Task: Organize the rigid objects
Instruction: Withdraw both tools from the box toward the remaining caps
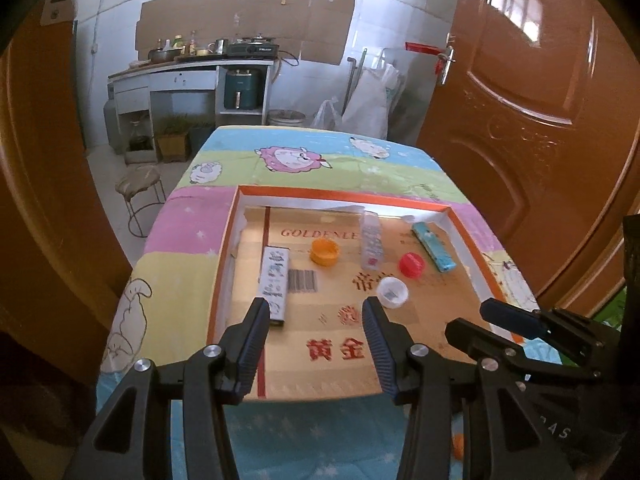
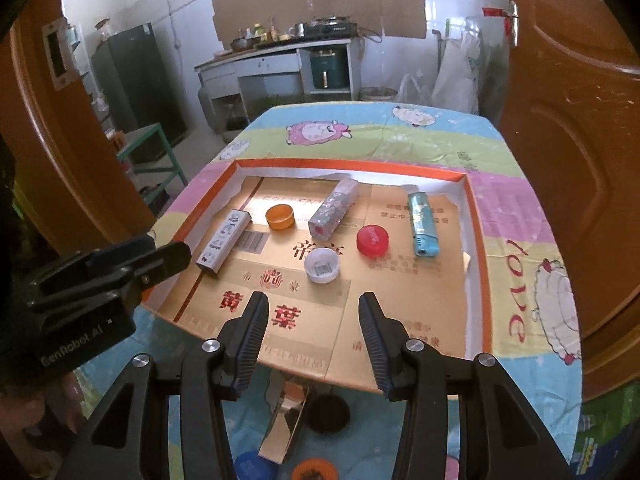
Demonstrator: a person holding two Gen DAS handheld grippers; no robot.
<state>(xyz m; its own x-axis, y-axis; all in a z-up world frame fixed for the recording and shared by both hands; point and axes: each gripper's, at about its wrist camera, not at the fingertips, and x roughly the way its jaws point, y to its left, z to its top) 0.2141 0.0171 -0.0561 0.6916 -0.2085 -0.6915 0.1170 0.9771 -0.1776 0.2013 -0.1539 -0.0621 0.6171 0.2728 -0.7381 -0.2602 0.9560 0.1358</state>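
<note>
White-tiled wall (image 1: 400, 20), brown door (image 1: 532, 80), kitchen counter (image 1: 180, 68), round stool (image 1: 140, 184)

Lighters and bottle caps lying loose in the shallow orange-rimmed tray (image 2: 476, 216)

White lighter (image 2: 223, 240) at 9 o'clock, orange cap (image 2: 280, 217) and clear lighter (image 2: 334, 209) toward 12, red cap (image 2: 372, 241) and teal lighter (image 2: 422, 224) at 3, white cap (image 2: 322, 266) central.

A table covered by a cartoon-sheep cloth (image 2: 400, 136) in pastel bands fills the middle of both views. On it, centre frame, lies a shallow orange-rimmed box tray (image 2: 352, 167) lined with gold printed cardboard. On the cloth at the bottom edge of the right wrist view, just in front of the tray, lie a shiny gold box (image 2: 285, 426), a dark round cap (image 2: 330, 414), a blue cap (image 2: 252, 466) and an orange cap (image 2: 314, 472).
</note>
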